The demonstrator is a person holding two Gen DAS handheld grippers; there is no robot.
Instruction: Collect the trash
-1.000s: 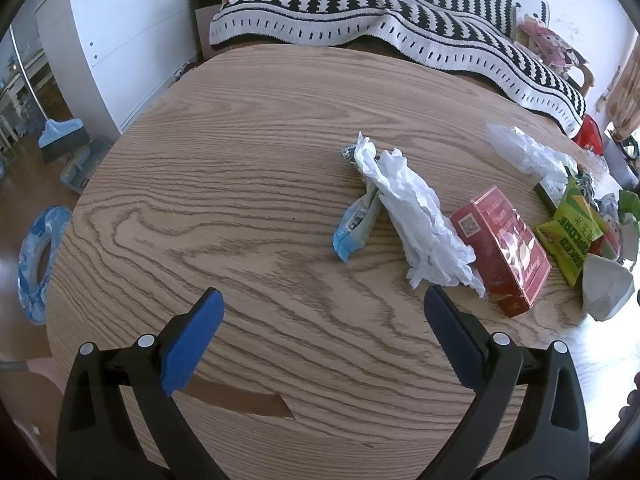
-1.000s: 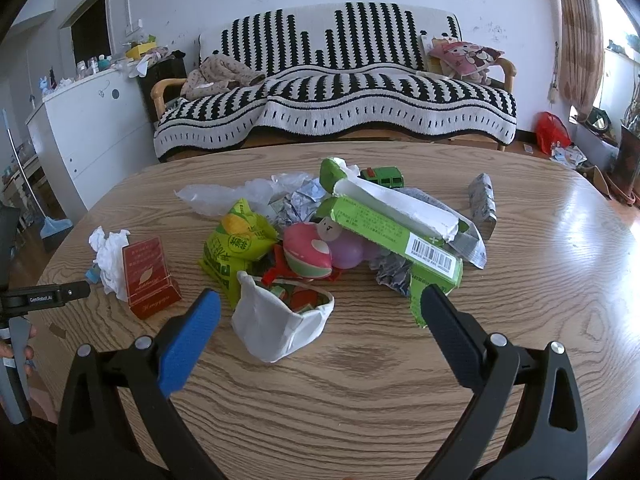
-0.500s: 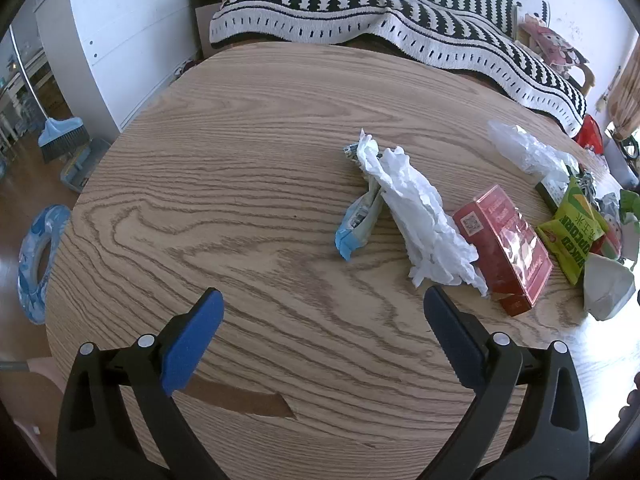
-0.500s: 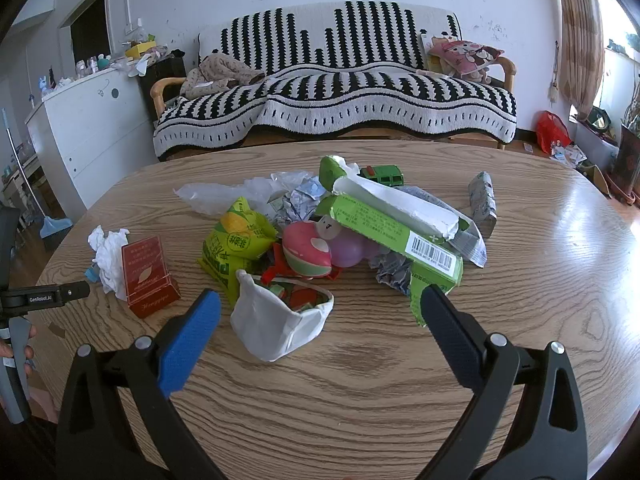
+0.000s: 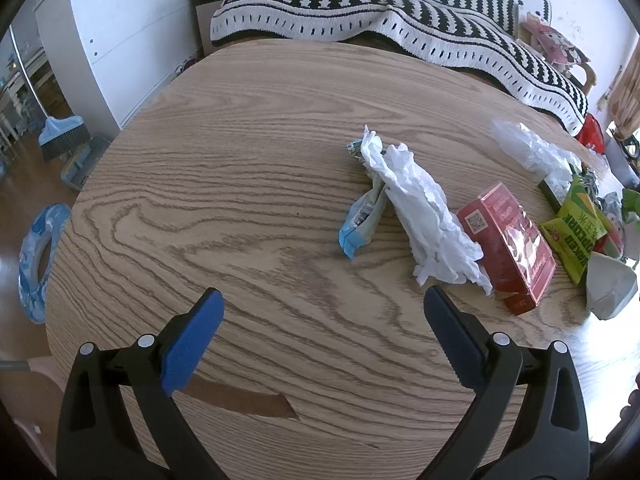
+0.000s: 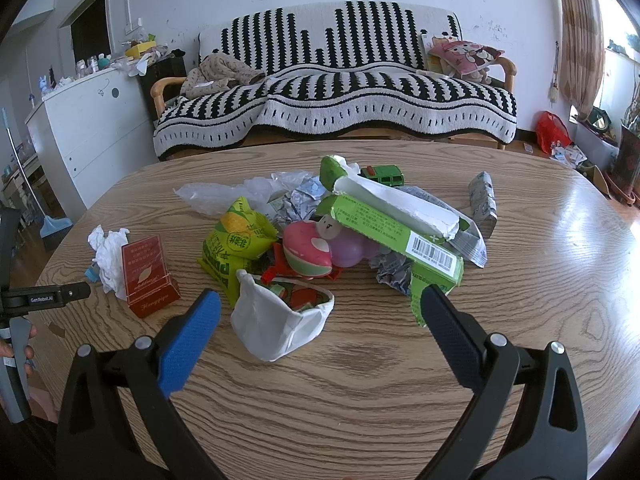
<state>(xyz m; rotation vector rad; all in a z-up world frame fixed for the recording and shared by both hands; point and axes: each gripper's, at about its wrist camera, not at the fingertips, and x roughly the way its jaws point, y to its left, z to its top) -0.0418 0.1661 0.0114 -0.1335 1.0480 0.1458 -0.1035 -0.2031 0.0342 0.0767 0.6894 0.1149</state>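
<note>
Trash lies on a round wooden table. In the left wrist view a crumpled white tissue lies over a blue-tipped wrapper, beside a red box. My left gripper is open and empty, short of them. In the right wrist view a pile holds a white paper cup, a yellow-green snack bag, a pink ball and a torn green carton. My right gripper is open and empty just before the cup.
A sofa with a striped black-and-white cover stands behind the table. A white cabinet and a blue broom are at the left. A silver wrapper and a green toy car lie further back.
The left gripper has edged slightly nearer the tissue and wrapper. The right gripper has hardly moved. Both stay open.
</note>
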